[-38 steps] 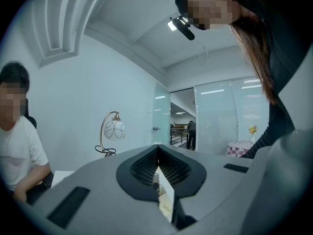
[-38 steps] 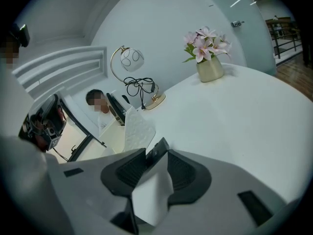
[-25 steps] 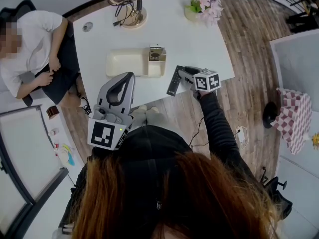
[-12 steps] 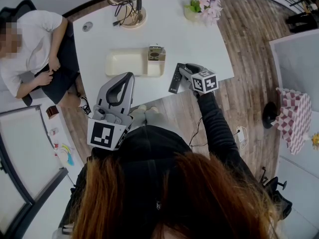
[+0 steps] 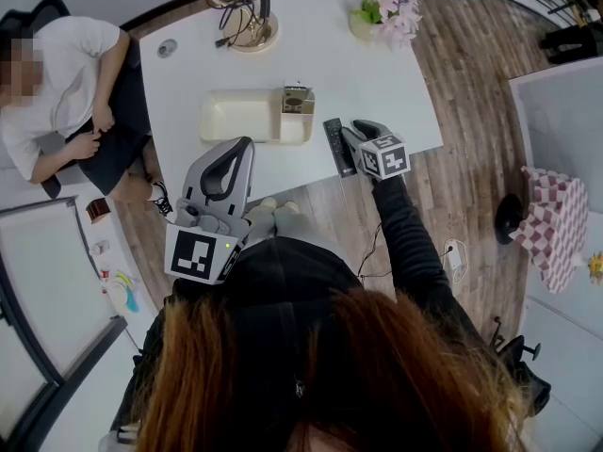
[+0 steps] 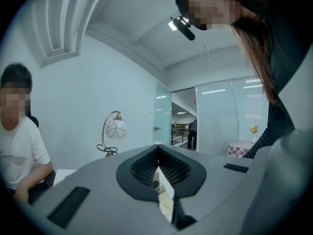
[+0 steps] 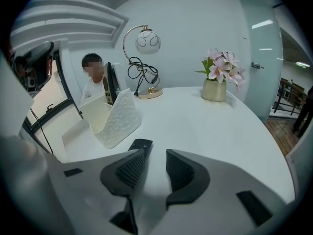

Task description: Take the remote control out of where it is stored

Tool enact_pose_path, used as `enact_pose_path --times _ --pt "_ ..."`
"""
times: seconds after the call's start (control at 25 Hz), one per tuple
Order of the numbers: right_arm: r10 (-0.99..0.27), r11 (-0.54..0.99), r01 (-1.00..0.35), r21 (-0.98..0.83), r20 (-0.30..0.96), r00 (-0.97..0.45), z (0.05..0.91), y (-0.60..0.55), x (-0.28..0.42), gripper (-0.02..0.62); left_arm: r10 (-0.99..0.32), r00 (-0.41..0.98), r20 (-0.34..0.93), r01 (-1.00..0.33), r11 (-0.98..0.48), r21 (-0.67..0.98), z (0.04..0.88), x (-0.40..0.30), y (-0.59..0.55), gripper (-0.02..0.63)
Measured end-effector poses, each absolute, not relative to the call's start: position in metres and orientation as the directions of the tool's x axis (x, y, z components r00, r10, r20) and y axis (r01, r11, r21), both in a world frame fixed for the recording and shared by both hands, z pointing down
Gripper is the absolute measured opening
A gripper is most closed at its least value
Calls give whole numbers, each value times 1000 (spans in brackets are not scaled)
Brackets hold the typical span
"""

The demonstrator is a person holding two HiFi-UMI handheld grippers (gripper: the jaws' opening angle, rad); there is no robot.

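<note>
The black remote control (image 5: 334, 146) lies flat on the white table (image 5: 377, 83) near its front edge. My right gripper (image 5: 348, 139) is right beside it, pointing down at the table. In the right gripper view the remote's end (image 7: 141, 145) pokes out past the left jaw, and only bare table shows between the parted jaws of the right gripper (image 7: 155, 156), which is open. The cream storage holder (image 5: 241, 119) stands further left, with its textured wall (image 7: 117, 121) close ahead. My left gripper (image 5: 243, 147) stays off the table's front edge, its pads (image 6: 156, 150) touching at the tips and holding nothing.
A dark upright object (image 7: 109, 82) still sits in the holder's small compartment (image 5: 298, 111). A globe lamp with a coiled cable (image 5: 247, 22) and a vase of pink flowers (image 5: 386, 8) stand at the far side. A seated person (image 5: 66, 92) is at the table's left.
The right gripper rolled and shifted slightly up the picture. The remote beside it swung from slanting off the table's edge to lying almost straight on the table. The left gripper stayed put.
</note>
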State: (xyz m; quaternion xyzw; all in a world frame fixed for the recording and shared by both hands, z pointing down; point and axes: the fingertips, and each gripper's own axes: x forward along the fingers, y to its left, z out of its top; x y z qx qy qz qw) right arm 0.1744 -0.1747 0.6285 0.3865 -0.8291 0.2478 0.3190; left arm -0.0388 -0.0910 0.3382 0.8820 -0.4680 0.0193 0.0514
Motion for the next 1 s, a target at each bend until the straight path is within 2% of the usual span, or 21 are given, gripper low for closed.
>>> enact_pose_path --times 0.12,0.36,0.48,1.0 --pt "-483 582 -796 -166 717 -503 626 -173 171 137 -823 562 77 -827 -558 74 338 -40 -91 9" --pt "-498 589 -793 -154 705 -506 617 -173 167 42 -822 565 75 -825 -561 74 337 -39 -89 9" --pt "-506 586 -795 -159 695 -512 614 -173 164 19 -821 567 72 -824 -562 75 336 -40 -89 9" --pt "-644 566 -816 -118 554 -527 569 -177 146 14 -818 571 63 -820 -567 78 336 -41 -86 9"
